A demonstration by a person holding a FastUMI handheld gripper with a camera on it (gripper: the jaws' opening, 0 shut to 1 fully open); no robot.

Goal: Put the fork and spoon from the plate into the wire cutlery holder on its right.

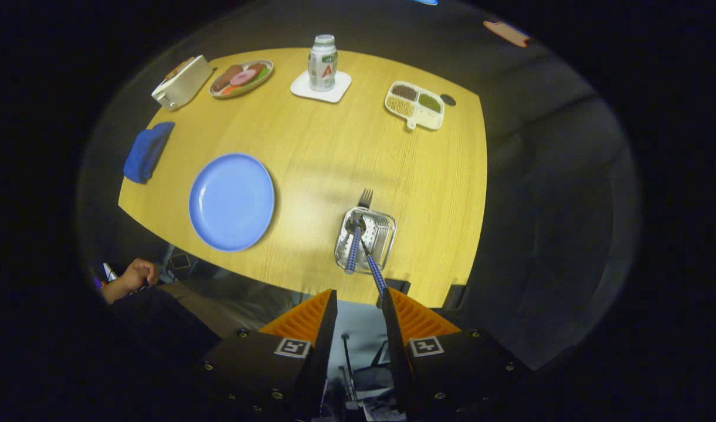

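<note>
Fork (365,198): in wire cutlery holder (366,240), tines stick out far side, long axis runs away from fingers; handle end w/ blue check reaches back toward right finger.
Spoon (355,241): also in holder, bowl at far end, blue-check handle toward gripper, roughly parallel w/ fork.
Plate (231,201): blue, bare, left of holder on wood table (334,152).
Gripper (359,302): fingers apart, holding nothing, above table's near edge, short of holder.

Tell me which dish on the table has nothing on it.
The blue plate, left of the wire cutlery holder. The oval plate and divided tray beyond hold food. The open gripper holds nothing.
</note>
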